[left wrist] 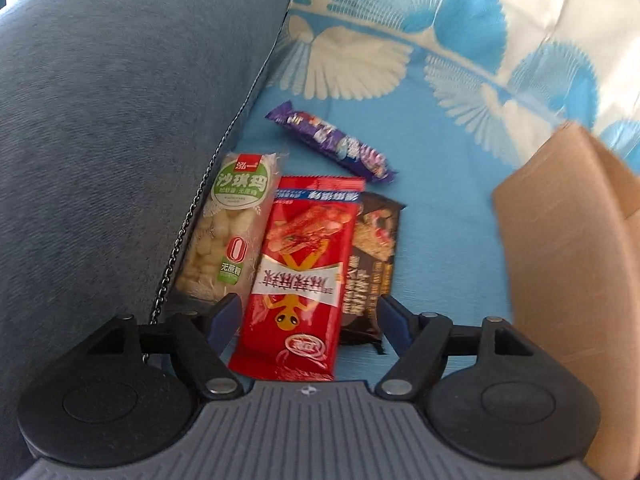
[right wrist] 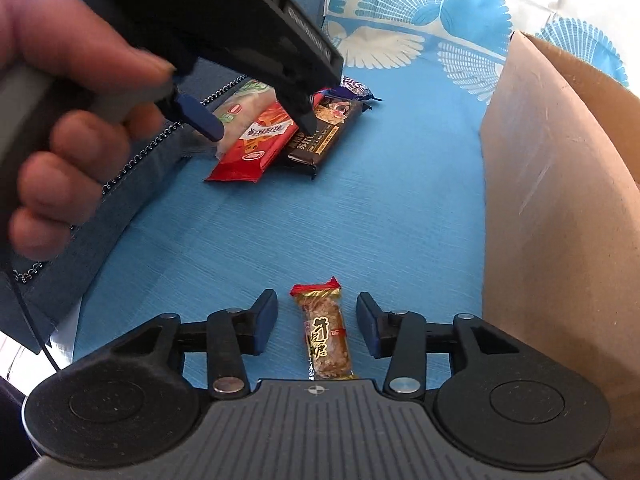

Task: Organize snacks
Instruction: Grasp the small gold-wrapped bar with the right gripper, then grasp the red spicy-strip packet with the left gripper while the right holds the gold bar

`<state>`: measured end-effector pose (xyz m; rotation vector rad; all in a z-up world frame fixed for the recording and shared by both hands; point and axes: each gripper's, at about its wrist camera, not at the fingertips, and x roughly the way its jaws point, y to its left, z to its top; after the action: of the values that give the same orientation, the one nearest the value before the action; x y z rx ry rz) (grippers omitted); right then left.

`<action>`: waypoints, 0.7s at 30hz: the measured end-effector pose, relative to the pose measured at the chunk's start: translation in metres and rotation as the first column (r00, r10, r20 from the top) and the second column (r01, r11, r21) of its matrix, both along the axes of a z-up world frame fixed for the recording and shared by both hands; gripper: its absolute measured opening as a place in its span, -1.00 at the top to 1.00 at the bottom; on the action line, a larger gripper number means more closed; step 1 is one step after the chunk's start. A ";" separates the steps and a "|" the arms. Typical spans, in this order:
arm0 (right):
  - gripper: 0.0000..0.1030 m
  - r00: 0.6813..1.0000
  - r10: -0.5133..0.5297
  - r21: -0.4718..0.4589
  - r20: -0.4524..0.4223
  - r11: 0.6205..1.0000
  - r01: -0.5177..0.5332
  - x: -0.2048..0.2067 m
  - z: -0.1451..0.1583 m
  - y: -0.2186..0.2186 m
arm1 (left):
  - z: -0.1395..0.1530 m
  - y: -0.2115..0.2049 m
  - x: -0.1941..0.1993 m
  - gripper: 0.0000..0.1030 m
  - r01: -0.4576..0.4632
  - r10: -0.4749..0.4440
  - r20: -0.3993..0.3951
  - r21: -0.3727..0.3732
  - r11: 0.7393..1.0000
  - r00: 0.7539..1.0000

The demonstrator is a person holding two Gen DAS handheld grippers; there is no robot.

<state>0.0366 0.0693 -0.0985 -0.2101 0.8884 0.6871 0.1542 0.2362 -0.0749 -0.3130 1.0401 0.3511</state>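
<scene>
Right tongs (right wrist: 317, 322) gape wide astride the peanut candy bar (right wrist: 326, 332), lengthwise between them; left tongs (left wrist: 310, 316), also wide, straddle the red snack packet (left wrist: 298, 276).

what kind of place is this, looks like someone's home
Probably a living room or bedroom at home: snacks lie on a blue fan-patterned cloth, a blue-grey cushion with a chain trim rests alongside, and a cardboard box stands on the cloth.

The cardboard box (right wrist: 560, 208) stands on the mat (right wrist: 320, 220). Left of the box, well apart, three snack packets (left wrist: 296, 272) lie side by side against the cushion (left wrist: 120, 140); a wrapped bar (left wrist: 332, 142) lies behind them. A small candy bar (right wrist: 326, 328) lies alone near the box's front corner.
</scene>
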 end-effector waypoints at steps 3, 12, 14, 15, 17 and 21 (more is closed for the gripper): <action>0.10 1.000 0.007 -0.007 -0.005 1.000 -0.007 0.000 0.001 -0.002 | -0.006 -0.010 0.009 -0.52 0.045 -0.042 -0.042 0.078 0.996 0.998; 0.57 1.000 0.015 0.009 -0.016 1.000 -0.015 0.003 0.003 -0.006 | -0.001 -0.022 -0.001 0.62 0.109 -0.107 -0.025 0.141 0.984 0.994; 0.59 1.000 0.012 0.022 -0.020 1.000 -0.012 0.003 0.003 -0.008 | 0.002 -0.019 -0.010 0.87 0.106 -0.106 -0.010 0.090 0.990 0.994; 0.60 1.000 0.012 0.027 -0.017 1.000 -0.012 0.003 0.003 -0.008 | 0.004 -0.018 -0.015 0.89 0.100 -0.099 -0.006 0.064 0.993 0.995; 0.61 1.000 0.012 0.037 -0.005 0.999 -0.011 0.001 0.004 -0.009 | 0.006 -0.014 -0.027 0.94 0.088 -0.088 -0.004 0.021 0.996 0.996; 0.62 1.000 0.003 0.065 0.014 0.998 -0.004 -0.001 0.008 -0.013 | 0.017 -0.009 -0.054 0.96 0.071 -0.069 0.032 -0.055 0.996 0.997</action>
<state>0.0358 0.0566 -0.0908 -0.1580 0.8517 0.7160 0.0999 0.2269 -0.0581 -0.3310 1.0297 0.2538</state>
